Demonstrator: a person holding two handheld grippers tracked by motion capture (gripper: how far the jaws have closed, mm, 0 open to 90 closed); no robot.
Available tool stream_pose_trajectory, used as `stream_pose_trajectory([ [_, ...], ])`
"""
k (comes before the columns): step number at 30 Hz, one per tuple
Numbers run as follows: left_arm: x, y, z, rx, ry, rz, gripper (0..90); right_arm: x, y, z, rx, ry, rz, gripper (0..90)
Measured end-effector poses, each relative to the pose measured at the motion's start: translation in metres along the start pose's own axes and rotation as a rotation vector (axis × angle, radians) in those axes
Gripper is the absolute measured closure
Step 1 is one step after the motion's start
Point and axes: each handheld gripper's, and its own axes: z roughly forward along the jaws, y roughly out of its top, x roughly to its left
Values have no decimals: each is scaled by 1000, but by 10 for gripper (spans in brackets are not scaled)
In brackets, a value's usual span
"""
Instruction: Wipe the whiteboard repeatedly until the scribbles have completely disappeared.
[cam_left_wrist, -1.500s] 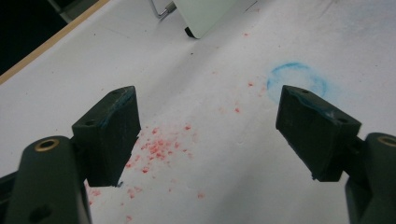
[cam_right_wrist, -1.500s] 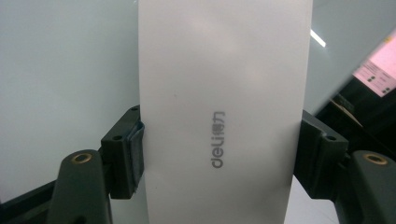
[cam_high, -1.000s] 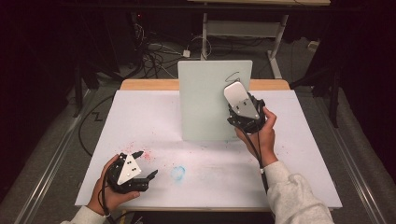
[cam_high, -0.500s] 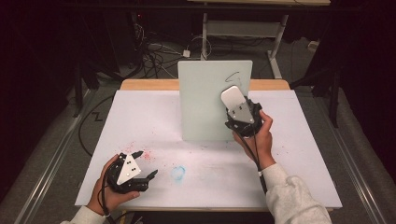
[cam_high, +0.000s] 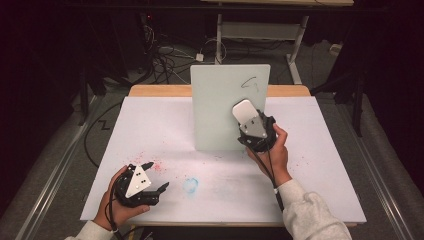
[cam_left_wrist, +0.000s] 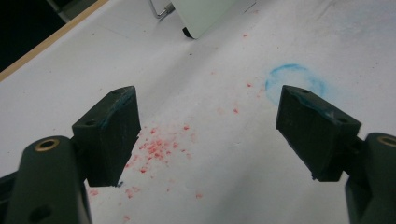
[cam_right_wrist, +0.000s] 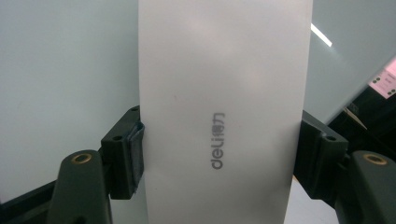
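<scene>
The right gripper (cam_high: 252, 131) clamps a white, rounded plastic board eraser (cam_right_wrist: 224, 93) by its long edges, pressed flat against the pale green upright whiteboard (cam_high: 220, 107) at the table's far middle, just below a dark scribble (cam_high: 250, 82). The left gripper (cam_high: 152, 177) rests at the near left on the white paper-covered table (cam_high: 325, 170), its jaws wide apart and empty, near a blue smudge (cam_high: 190, 185).
</scene>
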Motion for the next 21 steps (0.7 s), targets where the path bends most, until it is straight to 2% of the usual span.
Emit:
stream_pose_trajectory([
  [2,0,0,0,-2,-1,0,210,-12,9,0,-12,-19,30,310],
  [6,0,0,0,-5,-1,-1,210,-32,25,0,-29,-27,75,310],
  [12,0,0,0,-7,-3,-1,210,-52,47,-1,-53,-56,121,310],
  [17,0,0,0,-9,-5,0,210,-53,52,0,-52,-62,130,309],
  [21,0,0,0,-7,-6,2,210,-41,50,1,-38,-44,102,309],
])
